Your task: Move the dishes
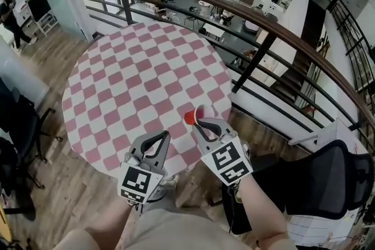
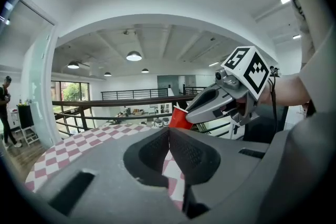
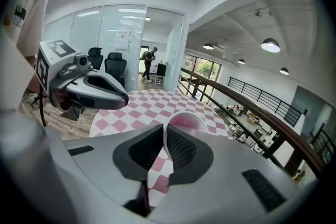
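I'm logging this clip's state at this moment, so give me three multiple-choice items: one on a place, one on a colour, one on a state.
1. Where is the red cup?
A. standing mid-table
B. in the right gripper's jaws
C. on the floor

2. What colours are the checks on the table?
A. blue and white
B. pink and white
C. green and black

3. How are the left gripper's jaws?
A. shut, empty
B. wide apart
C. shut on a plate

Answers: B, the jaws pinch the cup's rim; B, pink and white squares cover the round top; A, the jaws meet with nothing between them.
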